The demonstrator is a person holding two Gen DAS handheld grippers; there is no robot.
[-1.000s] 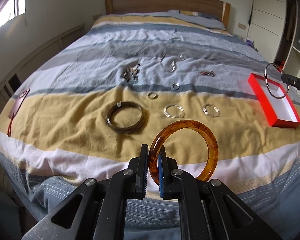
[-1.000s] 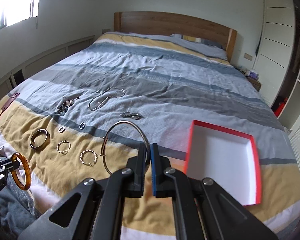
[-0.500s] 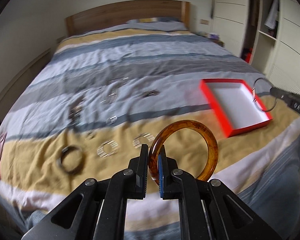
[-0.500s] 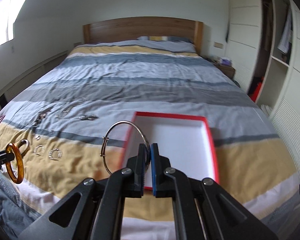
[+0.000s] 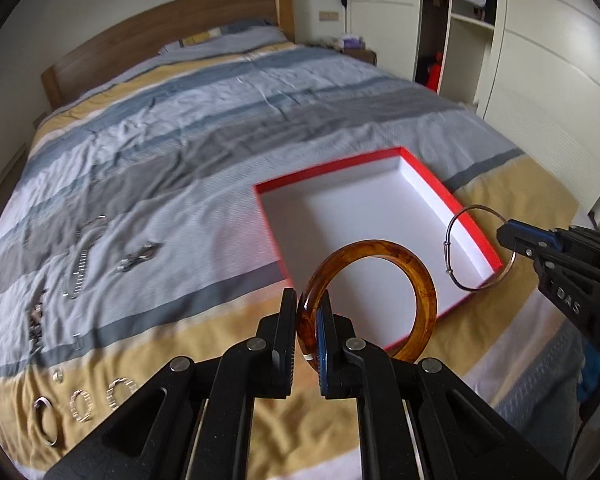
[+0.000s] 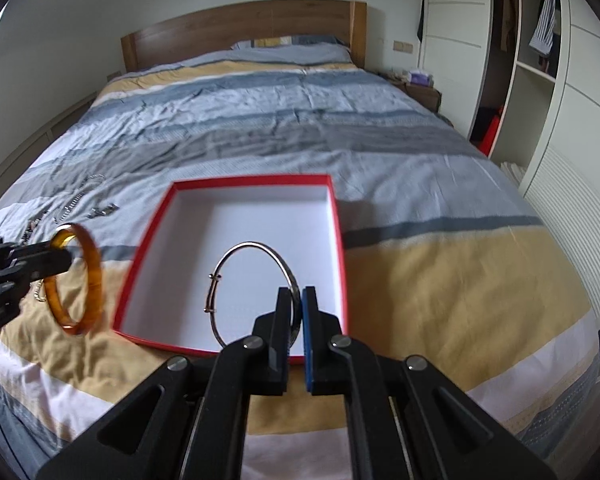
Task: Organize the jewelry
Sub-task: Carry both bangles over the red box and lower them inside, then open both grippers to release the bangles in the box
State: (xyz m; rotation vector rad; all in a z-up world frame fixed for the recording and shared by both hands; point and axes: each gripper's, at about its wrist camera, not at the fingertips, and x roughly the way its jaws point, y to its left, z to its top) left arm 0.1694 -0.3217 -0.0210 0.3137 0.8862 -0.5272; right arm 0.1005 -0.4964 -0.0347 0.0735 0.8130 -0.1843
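My left gripper [image 5: 306, 312] is shut on an amber bangle [image 5: 424, 280], held upright above the near left corner of the red box [image 5: 380, 220]. My right gripper [image 6: 299, 304] is shut on a thin silver bangle [image 6: 236, 252], held over the box's white inside [image 6: 244, 240]. In the left wrist view the right gripper [image 5: 508, 236] and silver bangle [image 5: 452, 232] sit at the box's right rim. In the right wrist view the left gripper [image 6: 66, 256] and amber bangle [image 6: 94, 264] are just left of the box.
Several rings, small bangles and chains [image 5: 80, 264] lie on the striped bedspread [image 5: 180, 140] left of the box. A wooden headboard [image 6: 240, 32] is at the far end. White wardrobes [image 6: 560, 80] stand to the right.
Both grippers have swung right towards the red box with their bangles still held. The box now lies right under both of them.
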